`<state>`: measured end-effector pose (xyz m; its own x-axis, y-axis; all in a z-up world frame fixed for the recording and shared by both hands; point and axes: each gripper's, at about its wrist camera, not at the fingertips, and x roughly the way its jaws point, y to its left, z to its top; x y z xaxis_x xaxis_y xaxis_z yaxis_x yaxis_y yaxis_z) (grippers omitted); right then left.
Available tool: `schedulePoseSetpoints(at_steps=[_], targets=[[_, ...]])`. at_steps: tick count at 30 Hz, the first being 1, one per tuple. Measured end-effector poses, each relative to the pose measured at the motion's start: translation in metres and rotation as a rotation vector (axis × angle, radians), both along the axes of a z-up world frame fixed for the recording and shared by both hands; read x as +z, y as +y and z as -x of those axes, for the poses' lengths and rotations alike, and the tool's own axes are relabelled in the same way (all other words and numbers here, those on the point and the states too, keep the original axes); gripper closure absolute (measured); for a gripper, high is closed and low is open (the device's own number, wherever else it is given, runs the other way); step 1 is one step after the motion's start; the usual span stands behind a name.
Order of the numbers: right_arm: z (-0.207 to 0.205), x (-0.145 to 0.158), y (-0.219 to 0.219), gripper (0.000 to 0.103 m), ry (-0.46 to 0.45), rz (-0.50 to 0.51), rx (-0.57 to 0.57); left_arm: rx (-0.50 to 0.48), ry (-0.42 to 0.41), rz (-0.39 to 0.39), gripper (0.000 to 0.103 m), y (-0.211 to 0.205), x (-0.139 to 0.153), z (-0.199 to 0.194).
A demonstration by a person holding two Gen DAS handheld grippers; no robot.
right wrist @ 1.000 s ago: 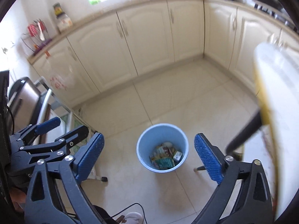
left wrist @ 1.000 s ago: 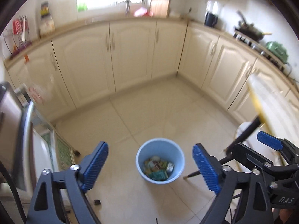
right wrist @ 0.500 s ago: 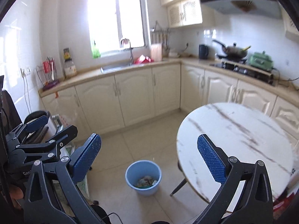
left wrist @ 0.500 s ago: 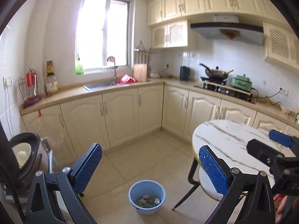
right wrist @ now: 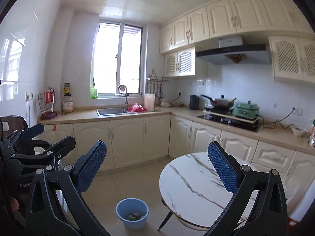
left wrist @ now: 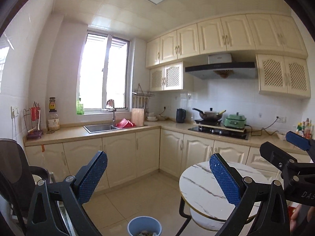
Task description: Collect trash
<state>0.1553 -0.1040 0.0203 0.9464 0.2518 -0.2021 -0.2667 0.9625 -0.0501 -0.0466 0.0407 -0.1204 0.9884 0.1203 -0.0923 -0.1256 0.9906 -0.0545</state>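
I see my left gripper (left wrist: pixel 158 174) with its blue pads spread wide, holding and touching nothing. My right gripper (right wrist: pixel 157 166) is just as wide, also with nothing between its fingers. The blue trash bin (right wrist: pixel 132 213) stands on the tiled floor just beside the round marble table (right wrist: pixel 194 186), with wrappers (right wrist: pixel 134 216) lying inside it.

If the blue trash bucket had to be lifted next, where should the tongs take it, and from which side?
Grip the blue trash bucket by its thin upper rim, coming from above, one finger inside and one outside. It stands upright and open on the floor beside the round marble table, its body likely too wide to span, with trash low inside.
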Motion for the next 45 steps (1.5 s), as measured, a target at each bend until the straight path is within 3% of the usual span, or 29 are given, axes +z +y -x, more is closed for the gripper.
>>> schedulePoseSetpoints(at_steps=[6,17,23,45], targets=[[0.021,0.009,-0.007,0.0,-0.046,-0.003,-0.055,0.007,-0.039,-0.023,0.001,0.003,-0.031,0.053],[0.027,0.0,-0.01,0.0,-0.046,-0.014,-0.073,-0.005,-0.034,-0.051,0.001,-0.006,-0.057,0.051],[0.026,-0.003,-0.012,0.0,-0.039,-0.019,-0.081,-0.006,-0.025,-0.058,0.001,-0.008,-0.036,0.022],[0.017,-0.012,-0.01,0.0,0.001,-0.013,-0.079,-0.006,0.001,-0.054,0.001,0.006,-0.001,-0.005]])
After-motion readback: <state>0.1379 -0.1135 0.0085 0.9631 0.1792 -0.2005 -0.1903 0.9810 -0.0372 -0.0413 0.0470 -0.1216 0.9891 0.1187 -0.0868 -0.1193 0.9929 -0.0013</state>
